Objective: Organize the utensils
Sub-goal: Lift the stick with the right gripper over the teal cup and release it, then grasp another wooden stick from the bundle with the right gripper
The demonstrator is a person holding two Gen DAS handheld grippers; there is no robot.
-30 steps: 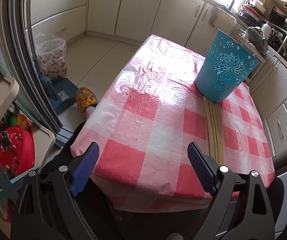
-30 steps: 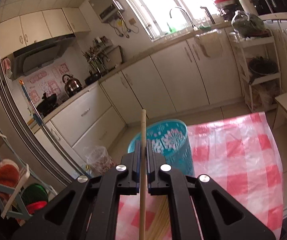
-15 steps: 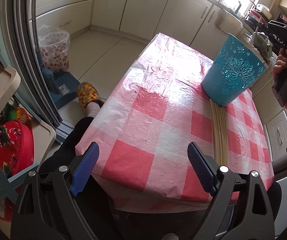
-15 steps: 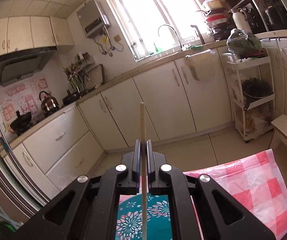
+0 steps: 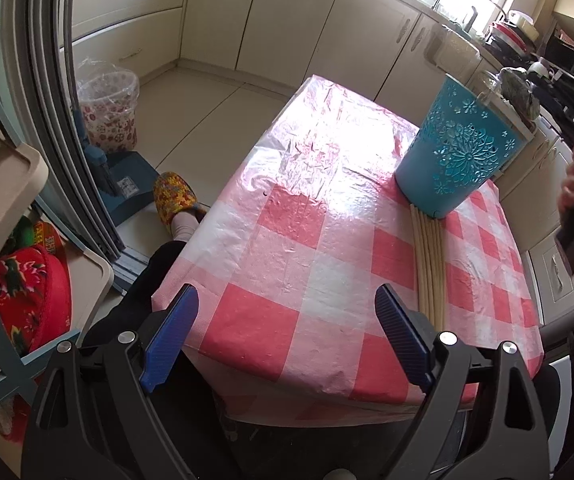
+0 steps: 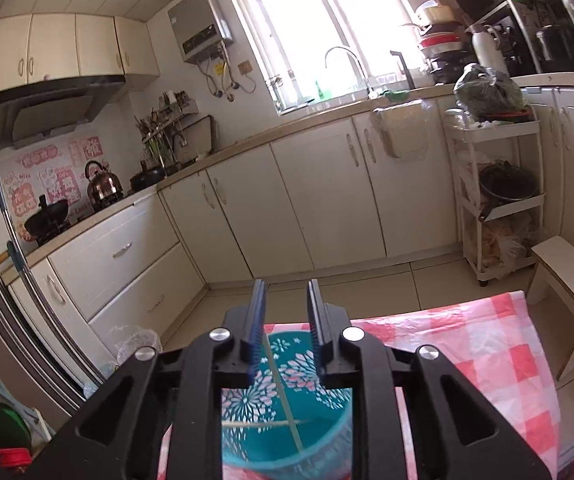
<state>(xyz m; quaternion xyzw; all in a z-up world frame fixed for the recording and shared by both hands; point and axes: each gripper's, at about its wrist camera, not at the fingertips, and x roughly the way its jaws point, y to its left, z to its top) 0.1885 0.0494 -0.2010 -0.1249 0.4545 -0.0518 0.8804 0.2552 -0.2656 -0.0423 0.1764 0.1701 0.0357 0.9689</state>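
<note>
Bucket (image 5: 457, 156) stands near desk (image 5: 287, 240) right edge, far half. Chopstick bundle (image 5: 429, 264) lies on desk, running from bucket base to near edge. Two chopsticks (image 6: 283, 404) inside bucket.

A teal plastic bucket (image 5: 459, 152) with cut-out flower patterns stands upright at the far right of the checkered tabletop (image 5: 307, 264), a row of pale wooden chopsticks (image 5: 429, 264) lying side by side against its base, while two chopsticks (image 6: 283, 404), perhaps crossed, lean inside it.
</note>
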